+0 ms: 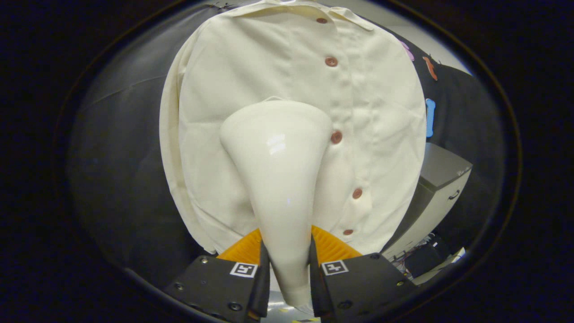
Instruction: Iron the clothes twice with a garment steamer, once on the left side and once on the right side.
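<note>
Gripper view. Steamer (279,179) is clamped in the gripper (287,273): both fingers press on its narrow handle from either side, jaws closed down to the handle's width, no slack visible. Handle runs forward between the fingers and flares into a wide head. Head sits against, or just in front of, the shirt (296,125); contact cannot be confirmed from this angle.

Shirt hangs upright, front facing the gripper, against the dark booth wall. Head lies on the panel to the left of the button placket as seen from the gripper, about mid-height, with its right edge just beside 1 button (336,137).

Progress, as a judgement: 1 of the 2 passes is under way, on the left panel. Whether this pass is near its start or its end cannot be told. Right panel, beyond the placket, is yet to be covered, or its state is unknown. No steam visible.

Shirt appearance: cream, thin woven cloth, collar at top, 5 brown buttons visible down the placket. Soft creases on the right panel near the placket; left panel around the head looks smoother. Hem bunches just ahead of the fingers.

Grey cabinet (441,188) stands to the right, behind the shirt.
</note>
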A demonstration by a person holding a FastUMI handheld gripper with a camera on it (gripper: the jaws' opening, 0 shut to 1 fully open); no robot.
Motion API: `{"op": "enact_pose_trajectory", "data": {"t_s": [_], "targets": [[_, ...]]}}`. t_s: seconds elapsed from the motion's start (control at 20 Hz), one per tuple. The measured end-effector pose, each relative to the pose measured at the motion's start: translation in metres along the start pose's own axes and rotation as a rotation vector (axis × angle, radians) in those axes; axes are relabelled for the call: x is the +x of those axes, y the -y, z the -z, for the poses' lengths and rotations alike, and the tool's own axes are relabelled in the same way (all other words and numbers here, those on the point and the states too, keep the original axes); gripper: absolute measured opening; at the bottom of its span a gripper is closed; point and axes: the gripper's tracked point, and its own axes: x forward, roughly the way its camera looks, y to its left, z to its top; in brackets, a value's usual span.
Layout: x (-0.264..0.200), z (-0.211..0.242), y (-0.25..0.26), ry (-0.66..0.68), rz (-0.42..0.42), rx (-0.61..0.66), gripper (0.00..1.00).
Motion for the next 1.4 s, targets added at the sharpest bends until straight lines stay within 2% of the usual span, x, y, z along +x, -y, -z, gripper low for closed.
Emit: {"op": "enact_pose_trajectory", "data": {"t_s": [0.55, 0.95, 1.2, 1.4], "targets": [[0.017, 0.112, -0.002, -0.200, 0.006, 0.049, 0.38], [0.016, 0.152, -0.006, -0.285, -0.014, 0.074, 0.38], [-0.004, 0.177, -0.011, -0.335, -0.030, 0.081, 0.38], [-0.036, 0.162, -0.010, -0.268, -0.027, 0.103, 0.38]]}}
